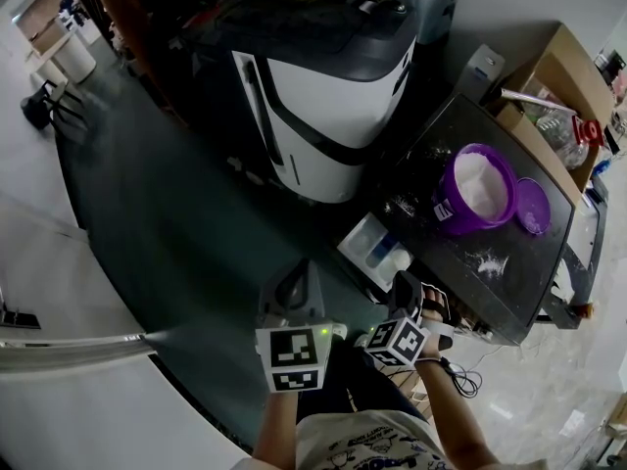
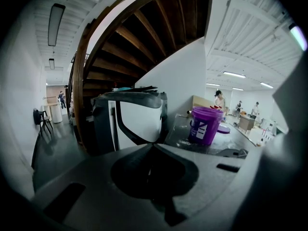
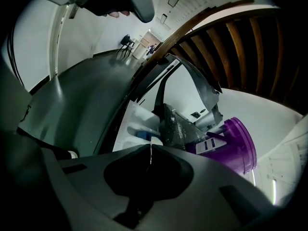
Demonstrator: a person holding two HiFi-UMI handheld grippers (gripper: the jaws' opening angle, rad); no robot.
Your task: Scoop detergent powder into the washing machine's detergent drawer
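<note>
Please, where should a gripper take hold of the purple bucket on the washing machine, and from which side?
Probably at the rim, from above. The purple bucket stands upright and open, with powder inside, so one jaw can go inside the wall and the other outside. The side away from the lid looks free.

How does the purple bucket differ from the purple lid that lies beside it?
The purple bucket stands upright and open, with white powder inside; the purple lid lies flat beside it. The bucket is deep and wider; the lid is a shallow disc. Both are purple and rest on the dark top.
</note>
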